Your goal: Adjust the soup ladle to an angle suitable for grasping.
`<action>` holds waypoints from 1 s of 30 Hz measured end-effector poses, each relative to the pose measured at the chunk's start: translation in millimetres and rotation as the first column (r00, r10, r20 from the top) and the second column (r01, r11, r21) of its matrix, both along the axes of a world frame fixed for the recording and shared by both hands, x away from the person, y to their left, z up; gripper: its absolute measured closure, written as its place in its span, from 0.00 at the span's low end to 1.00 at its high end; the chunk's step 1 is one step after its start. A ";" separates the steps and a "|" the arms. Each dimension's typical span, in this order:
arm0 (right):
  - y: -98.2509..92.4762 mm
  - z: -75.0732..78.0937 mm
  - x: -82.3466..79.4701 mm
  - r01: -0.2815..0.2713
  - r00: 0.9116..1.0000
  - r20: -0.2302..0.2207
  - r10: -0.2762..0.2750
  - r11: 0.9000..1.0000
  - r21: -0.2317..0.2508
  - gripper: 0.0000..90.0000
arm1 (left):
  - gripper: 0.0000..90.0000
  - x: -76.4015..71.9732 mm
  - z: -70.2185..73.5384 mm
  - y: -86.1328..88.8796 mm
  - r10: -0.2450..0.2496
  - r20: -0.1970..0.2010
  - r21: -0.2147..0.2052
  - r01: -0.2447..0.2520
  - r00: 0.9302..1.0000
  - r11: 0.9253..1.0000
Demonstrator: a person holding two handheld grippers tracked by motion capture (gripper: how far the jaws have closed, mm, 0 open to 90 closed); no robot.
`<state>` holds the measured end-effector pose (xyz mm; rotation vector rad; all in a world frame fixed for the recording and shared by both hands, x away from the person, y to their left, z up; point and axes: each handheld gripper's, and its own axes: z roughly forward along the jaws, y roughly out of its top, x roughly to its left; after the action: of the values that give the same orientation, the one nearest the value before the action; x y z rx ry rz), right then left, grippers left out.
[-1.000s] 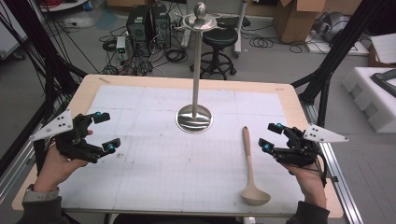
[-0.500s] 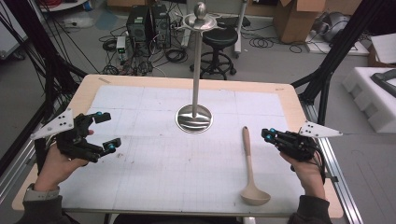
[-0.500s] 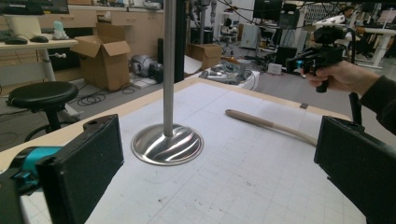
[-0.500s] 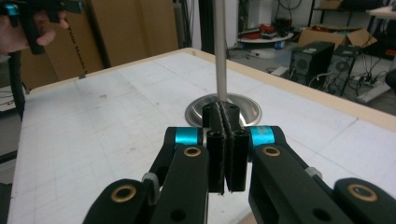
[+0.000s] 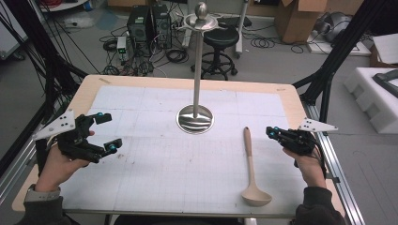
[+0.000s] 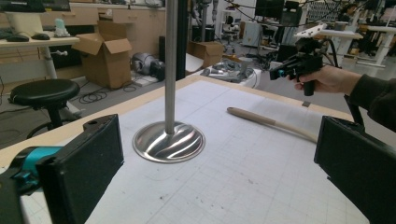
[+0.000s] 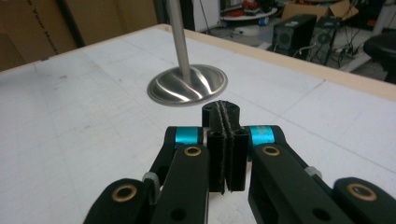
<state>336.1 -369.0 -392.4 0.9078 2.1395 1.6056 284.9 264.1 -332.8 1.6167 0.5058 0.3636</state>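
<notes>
Wooden ladle and steel stand on the tabletop, a claw held at each side.

The wooden ladle [image 5: 252, 168] lies right of centre, bowl at the near edge, handle pointing far toward the metal stand [image 5: 195, 118], whose round base sits mid-tabletop [image 5: 141, 183] with its pole upright. The right claw [image 5: 271, 132] hovers just right of the ladle's handle, its jaws pressed together on nothing. The left claw [image 5: 109, 132] is held near the left edge, well apart from the stand, jaws spread wide and empty.
</notes>
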 end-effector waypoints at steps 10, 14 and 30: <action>-0.3 -22.9 22.2 0.020 0.995 -0.093 -0.027 0.997 -0.071 1.00 | 0.02 0.9 -1.2 -0.4 -0.002 -0.007 0.004 0.003 1.000 1.000; -1.9 -32.1 29.8 0.027 0.992 -0.118 -0.038 0.995 -0.095 1.00 | 0.02 0.8 -1.3 -0.9 -0.002 -0.007 0.004 0.002 1.000 1.000; 4.3 -54.3 49.6 0.021 0.984 -0.172 -0.046 0.990 -0.141 1.00 | 0.02 1.8 -3.3 -2.7 -0.003 -0.017 0.019 0.004 1.000 1.000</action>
<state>385.7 -364.7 -446.7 1.0687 2.3070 1.3862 286.7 261.4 -336.1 1.6399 0.5138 0.3532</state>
